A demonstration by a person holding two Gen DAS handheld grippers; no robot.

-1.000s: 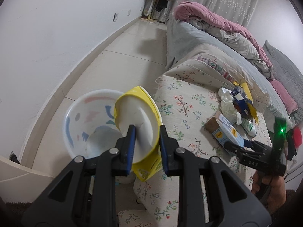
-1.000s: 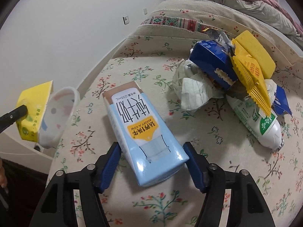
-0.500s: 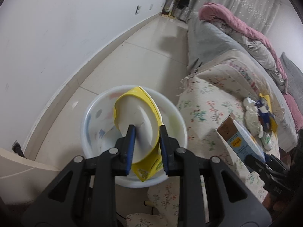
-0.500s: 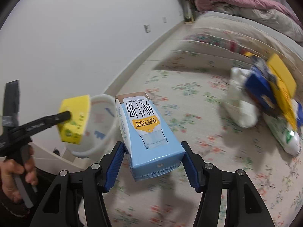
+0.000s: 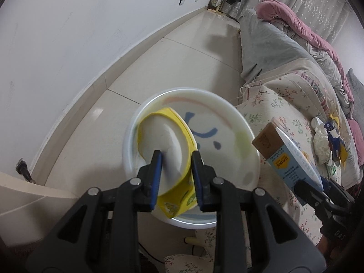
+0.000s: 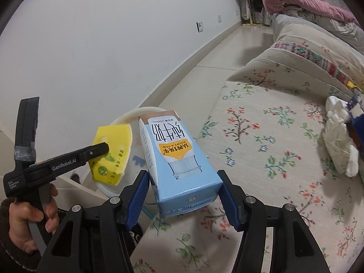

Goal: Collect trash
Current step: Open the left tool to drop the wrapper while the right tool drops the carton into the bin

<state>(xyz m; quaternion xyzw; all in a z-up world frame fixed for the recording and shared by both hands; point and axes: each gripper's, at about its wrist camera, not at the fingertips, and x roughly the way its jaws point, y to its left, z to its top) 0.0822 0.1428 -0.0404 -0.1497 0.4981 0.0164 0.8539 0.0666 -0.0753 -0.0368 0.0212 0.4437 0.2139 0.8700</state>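
the left tool (image 5: pixel 176 159) pinches a flattened yellow carton (image 5: pixel 166 150), its blue pads (image 5: pixel 157 170) pressed on the white inner face and the yellow outer wall. the carton hangs over the white bin (image 5: pixel 227 113), a round tub with blue and pastel marks inside that stands on the pale tiled floor (image 5: pixel 173 61) beside a flower-print sofa (image 5: pixel 277 111). from the right wrist view the same yellow carton (image 6: pixel 113 150) shows green print and sits above the bin's rim (image 6: pixel 136 111), with the left tool (image 6: pixel 102 147) clamped on it and a hand (image 6: pixel 29 216) around its handle.

the right tool (image 6: pixel 184 186) grips a light blue milk carton (image 6: pixel 177 159) by its sides, the jaws closed on it; it has a brown top end, black lettering and a yellow label. it is held in the air over the edge of the sofa (image 6: pixel 261 136), just beside the bin. in the left wrist view the milk carton (image 5: pixel 282 154) shows at the right, close to the bin's rim, and the right tool (image 5: pixel 318 193) is seen only in part there.

further along the sofa lies the rest of the trash: a crumpled white tissue (image 6: pixel 339 134) touching a dark blue wrapper (image 6: pixel 357 118). a pink blanket (image 5: pixel 302 25) lies on the grey bedding (image 5: pixel 268 45) behind.
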